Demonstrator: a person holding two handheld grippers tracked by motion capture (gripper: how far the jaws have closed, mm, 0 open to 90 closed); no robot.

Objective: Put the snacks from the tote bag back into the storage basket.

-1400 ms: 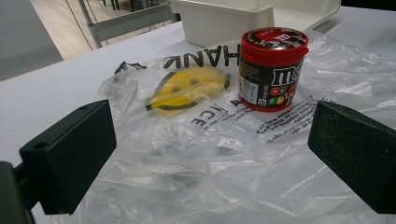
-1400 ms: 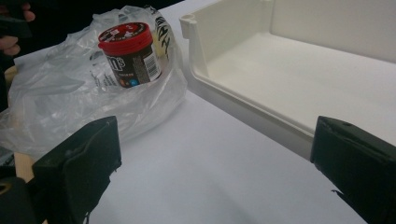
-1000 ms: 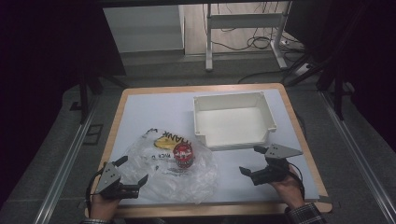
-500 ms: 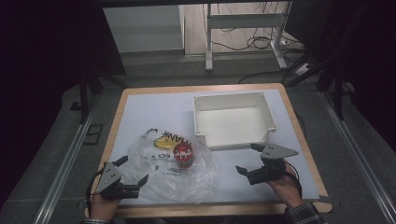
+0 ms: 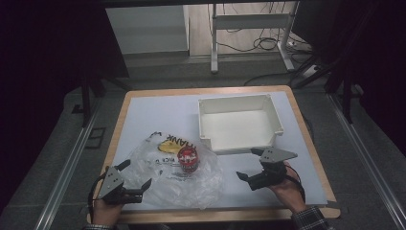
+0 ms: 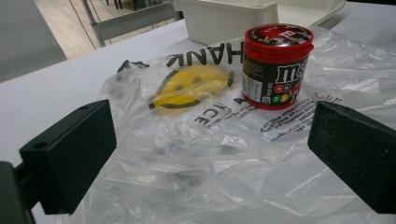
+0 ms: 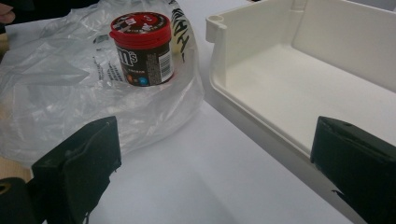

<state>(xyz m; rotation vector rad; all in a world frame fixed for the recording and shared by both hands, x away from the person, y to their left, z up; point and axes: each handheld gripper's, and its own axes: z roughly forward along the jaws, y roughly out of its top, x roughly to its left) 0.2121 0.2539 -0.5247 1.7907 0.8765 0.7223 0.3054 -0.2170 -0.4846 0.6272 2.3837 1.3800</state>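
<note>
So the counter (image 5: 158, 115) is a flat white sheet with a wood edge, and the white bin (image 5: 239, 123) sits toward its far right, rigid plastic with straight walls and nothing in it. The clear plastic bag (image 5: 177, 175) is spread near the front left, thin, crinkly and shiny, with a yellow smiley and black lettering printed on it. The candy tub (image 5: 188, 159) stands upright at the bag's middle, a short round jar with a red lid and dark label; honestly I can't tell if it's on top of the film or inside it. Left tongs (image 5: 128, 178) are wide open at the bag's near left edge, holding nothing, and right tongs (image 5: 253, 164) are open too, empty, between the bag and the bin. My take: pinch the film low with the left so it doesn't slide, then come in square on the tub's sides with the right, since that slick round wall will probably twist out of a crooked grip.
</note>
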